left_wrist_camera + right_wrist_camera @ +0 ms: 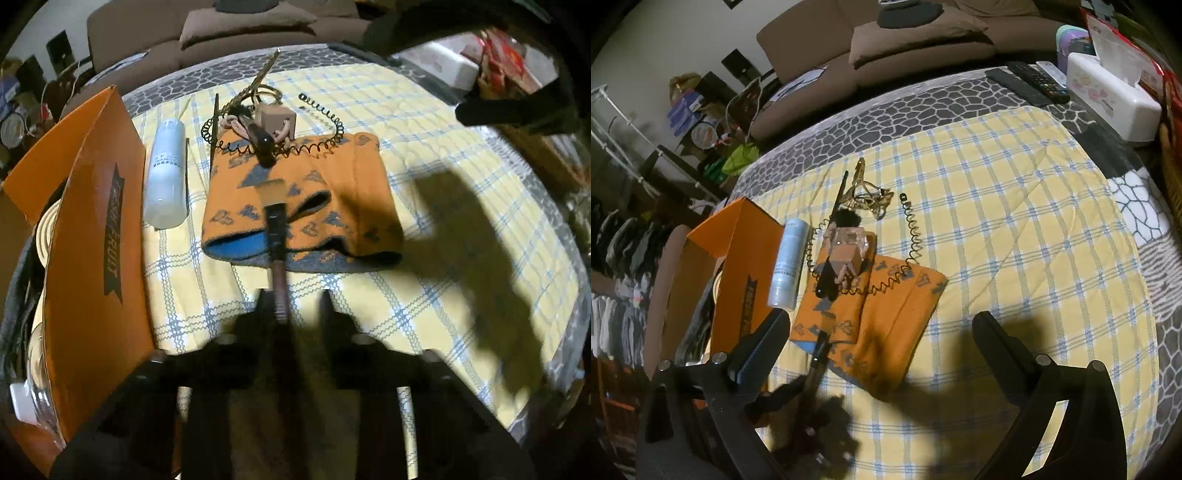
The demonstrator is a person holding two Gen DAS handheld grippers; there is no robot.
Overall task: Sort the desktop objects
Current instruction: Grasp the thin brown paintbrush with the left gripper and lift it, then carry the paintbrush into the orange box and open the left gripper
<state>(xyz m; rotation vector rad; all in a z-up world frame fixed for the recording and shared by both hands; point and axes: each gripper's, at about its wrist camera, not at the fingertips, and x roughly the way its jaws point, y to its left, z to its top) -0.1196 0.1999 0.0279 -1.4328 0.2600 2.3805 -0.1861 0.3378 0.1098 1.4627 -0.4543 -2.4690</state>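
Note:
A makeup brush lies across an orange patterned cloth, bristles pointing away. Its brown handle runs between the fingers of my left gripper. The handle rests against the left finger, and a narrow strip of tablecloth shows before the right finger. In the right wrist view the brush leads down into that dark gripper. My right gripper hovers wide open over the cloth, holding nothing. Beyond lie a white bottle, a wood-capped perfume bottle, a black coil and a gold chain.
An orange cardboard box stands open at the left, with several items inside. At the table's far right are a white tissue box and remote controls. A brown sofa stands behind. Bare checked tablecloth stretches to the right.

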